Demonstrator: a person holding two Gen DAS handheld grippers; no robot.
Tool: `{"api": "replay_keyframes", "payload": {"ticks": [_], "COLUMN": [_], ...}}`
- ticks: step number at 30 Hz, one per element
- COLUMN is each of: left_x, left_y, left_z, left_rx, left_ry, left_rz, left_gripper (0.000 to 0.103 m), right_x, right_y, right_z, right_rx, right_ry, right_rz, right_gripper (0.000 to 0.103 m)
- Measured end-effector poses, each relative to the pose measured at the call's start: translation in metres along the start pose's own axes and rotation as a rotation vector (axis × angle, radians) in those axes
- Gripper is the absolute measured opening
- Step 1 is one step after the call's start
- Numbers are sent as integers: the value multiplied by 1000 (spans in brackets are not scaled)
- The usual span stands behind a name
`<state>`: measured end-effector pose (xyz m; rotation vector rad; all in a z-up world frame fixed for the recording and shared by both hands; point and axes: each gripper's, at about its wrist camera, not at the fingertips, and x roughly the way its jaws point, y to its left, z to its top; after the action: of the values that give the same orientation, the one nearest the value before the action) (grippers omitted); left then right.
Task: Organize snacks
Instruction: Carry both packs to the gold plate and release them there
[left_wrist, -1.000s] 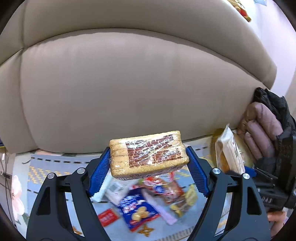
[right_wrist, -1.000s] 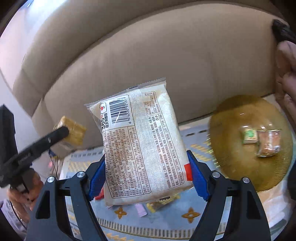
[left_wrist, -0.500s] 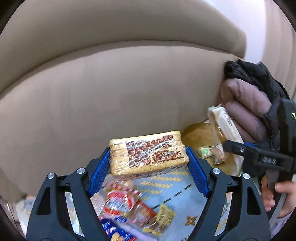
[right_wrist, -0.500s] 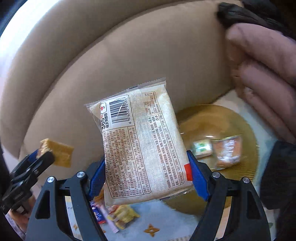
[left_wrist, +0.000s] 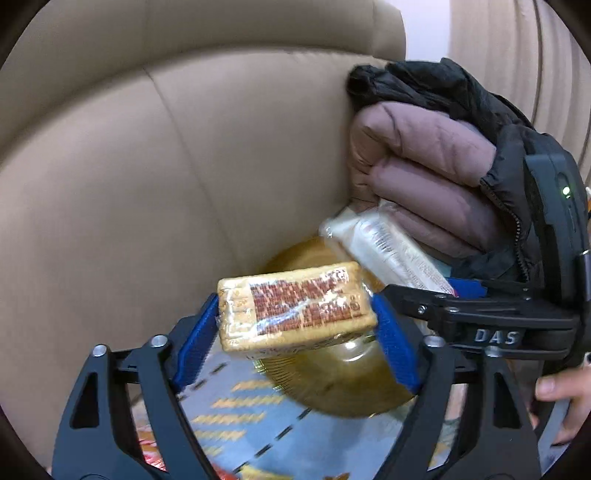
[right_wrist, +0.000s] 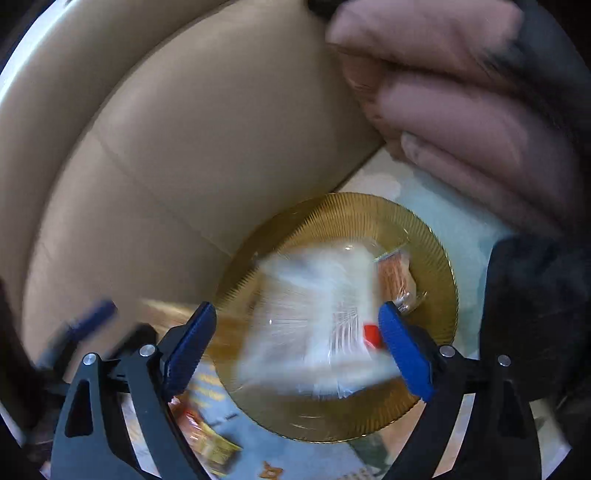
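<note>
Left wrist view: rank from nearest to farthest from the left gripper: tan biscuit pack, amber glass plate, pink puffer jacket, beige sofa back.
1. Tan biscuit pack: clamped between the left gripper pads.
2. Amber glass plate: just beyond and below the pads.
3. Pink puffer jacket: upper right, past the plate.
4. Beige sofa back: behind everything; its order against the jacket is too close to call.
</note>
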<state>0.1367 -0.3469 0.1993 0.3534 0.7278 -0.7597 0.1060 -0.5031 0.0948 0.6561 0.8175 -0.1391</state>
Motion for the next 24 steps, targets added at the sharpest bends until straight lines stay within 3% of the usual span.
{"api": "replay_keyframes", "payload": {"ticks": [2, 4, 6, 10, 18, 24], "left_x": [17, 24, 21, 16, -34, -83], "left_y": [7, 14, 24, 39, 80, 108], "left_z": [-2, -8, -18, -31, -65, -118], "left_rx": [-49, -74, -94, -110, -259, -333], "left_ry": [59, 98, 101, 96, 33, 15], "left_rz": [62, 26, 23, 102, 171, 322], "left_gripper": [100, 100, 100, 100, 100, 100], "right_x": [2, 1, 0, -9, -14, -8], "right_y": [-3, 5, 16, 52, 120, 157], "right_z": [0, 0, -3, -10, -43, -92], "right_rx": [-2, -37, -53, -137, -311, -432], "right_ry": [9, 1, -3, -38, -90, -111], "right_rz": [5, -10, 1, 47, 147, 178], "right_gripper": [89, 89, 89, 89, 90, 98]}}
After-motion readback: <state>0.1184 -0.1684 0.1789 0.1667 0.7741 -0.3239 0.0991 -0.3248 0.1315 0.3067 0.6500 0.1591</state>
